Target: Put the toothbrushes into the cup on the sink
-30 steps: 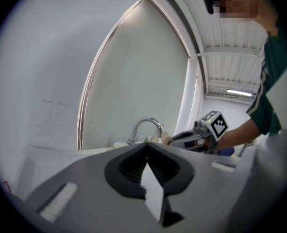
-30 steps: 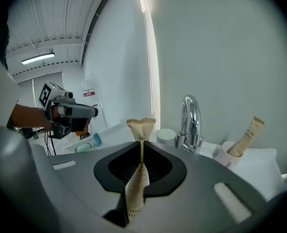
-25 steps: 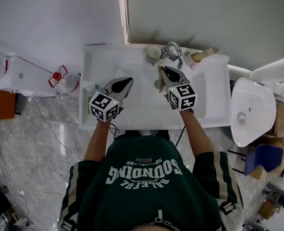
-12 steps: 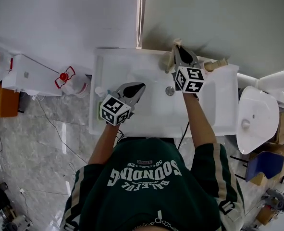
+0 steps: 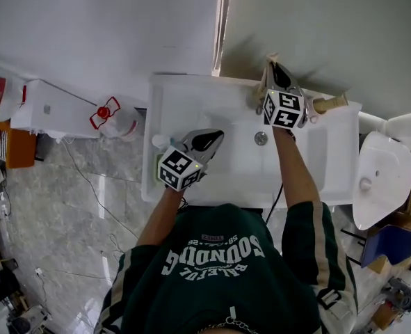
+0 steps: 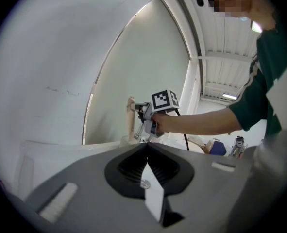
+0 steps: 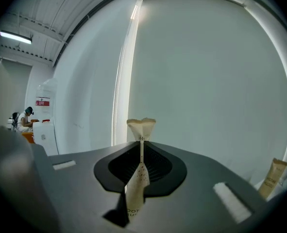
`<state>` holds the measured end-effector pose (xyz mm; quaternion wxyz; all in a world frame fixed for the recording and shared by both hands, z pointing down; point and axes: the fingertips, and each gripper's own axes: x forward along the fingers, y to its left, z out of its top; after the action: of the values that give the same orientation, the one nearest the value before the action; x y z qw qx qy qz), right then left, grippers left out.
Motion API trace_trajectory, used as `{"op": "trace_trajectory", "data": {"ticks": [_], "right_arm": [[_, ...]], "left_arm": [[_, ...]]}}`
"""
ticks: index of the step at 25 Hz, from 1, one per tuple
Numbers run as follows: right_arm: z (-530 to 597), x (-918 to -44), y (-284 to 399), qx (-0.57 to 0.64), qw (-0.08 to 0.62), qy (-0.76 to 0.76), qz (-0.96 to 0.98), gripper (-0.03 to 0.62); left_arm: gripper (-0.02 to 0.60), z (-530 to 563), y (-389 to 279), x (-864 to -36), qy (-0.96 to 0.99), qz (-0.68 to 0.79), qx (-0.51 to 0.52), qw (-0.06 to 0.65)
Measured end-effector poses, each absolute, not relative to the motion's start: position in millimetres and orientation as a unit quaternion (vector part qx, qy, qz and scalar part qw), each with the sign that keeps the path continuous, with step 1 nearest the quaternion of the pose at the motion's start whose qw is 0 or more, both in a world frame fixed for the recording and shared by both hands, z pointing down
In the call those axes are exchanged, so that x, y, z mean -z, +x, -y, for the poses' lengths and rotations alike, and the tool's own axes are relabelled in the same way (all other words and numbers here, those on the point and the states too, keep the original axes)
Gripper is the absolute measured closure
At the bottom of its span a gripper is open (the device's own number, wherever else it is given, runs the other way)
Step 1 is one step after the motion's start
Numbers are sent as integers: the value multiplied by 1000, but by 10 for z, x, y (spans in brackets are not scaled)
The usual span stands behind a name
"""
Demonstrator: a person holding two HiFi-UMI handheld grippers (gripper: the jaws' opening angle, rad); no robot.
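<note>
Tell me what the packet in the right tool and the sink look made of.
Packet in the right tool: likely paper, matte beige, flat, flared crimped end, dark print. Sink: probably glazed ceramic, smooth white with a soft sheen; moulded resin could look alike.

A beige toothbrush (image 7: pixel 141 130), flat and paper-like, with a flared pale top and dark print low on its body, stands upright, pinched between the closed jaws of the right gripper (image 7: pixel 142 142). It is above the back edge of the white rectangular sink (image 5: pixel 174 99), close to the wall. A pale rounded shape just below it, probably the cup (image 6: pixel 125 140), is mostly hidden. A white flat strip (image 6: pixel 150 193), possibly a second toothbrush, is clamped in the left gripper (image 6: pixel 146 145) over the sink's front left.
</note>
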<state>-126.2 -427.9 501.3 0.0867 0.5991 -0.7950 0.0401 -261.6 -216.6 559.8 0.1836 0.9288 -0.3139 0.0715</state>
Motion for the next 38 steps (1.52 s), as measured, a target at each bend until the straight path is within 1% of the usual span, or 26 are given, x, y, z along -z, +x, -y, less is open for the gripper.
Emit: {"op": "trace_trajectory", "data": {"ticks": [9, 17, 20, 22, 24, 29, 32, 35, 38], "right_arm": [[4269, -5442, -1240, -69, 119, 602, 786, 568], [3997, -5948, -1221, -126, 174, 594, 775, 568], [3976, -5981, -1230, -139, 178, 582, 781, 566], [3962, -5975, -1215, -145, 176, 580, 782, 529], [3923, -5945, -1213, -150, 172, 577, 784, 513], [3701, -5794, -1327, -145, 160, 559, 800, 513], [3498, -5689, -1374, -136, 157, 550, 809, 521], [3288, -5572, -1388, -132, 151, 534, 821, 570], [3088, -5431, -1369, -125, 145, 516, 835, 591]], "left_arm": [[531, 2197, -2734, -5673, 927, 314, -79, 191], [531, 2184, -2730, -5647, 928, 313, -73, 190], [531, 2156, -2723, -5629, 928, 313, -73, 188], [529, 2142, -2719, -5616, 928, 314, -72, 186], [531, 2129, -2721, -5594, 928, 316, -71, 184], [531, 2111, -2739, -5527, 926, 325, -61, 180], [531, 2101, -2714, -5474, 925, 333, -55, 177], [531, 2078, -2671, -5424, 922, 341, -53, 173], [531, 2039, -2618, -5375, 920, 350, -52, 169]]}}
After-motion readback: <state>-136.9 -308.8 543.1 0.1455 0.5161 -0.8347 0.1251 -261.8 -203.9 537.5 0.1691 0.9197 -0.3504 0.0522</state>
